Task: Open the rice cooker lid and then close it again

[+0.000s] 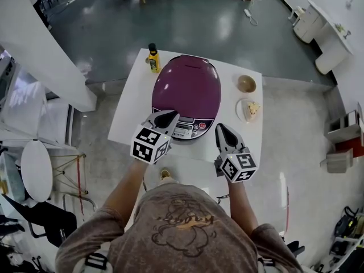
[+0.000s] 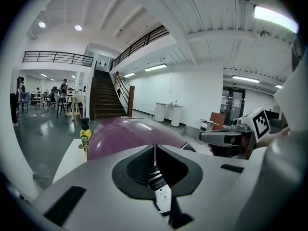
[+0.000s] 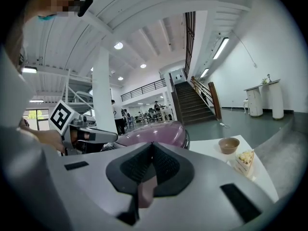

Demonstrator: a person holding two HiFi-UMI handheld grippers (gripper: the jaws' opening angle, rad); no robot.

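Sitting mid-table with its purple lid (image 1: pixel 187 84) down, the rice cooker (image 1: pixel 186 95) isn't open yet. The left gripper (image 1: pixel 168 117), jaws pressed together and empty, hovers over the near control panel (image 1: pixel 192 129). I'd say it's going for the lid release, so a firm press comes next. The right gripper (image 1: pixel 220 129), closed on nothing too, hangs just right of the cooker's near edge. A yellow bottle (image 1: pixel 153 59) stands far left, with a bowl (image 1: pixel 246 83) and a cake slice (image 1: pixel 252 108) off right. Nothing looks likely to block the lid.
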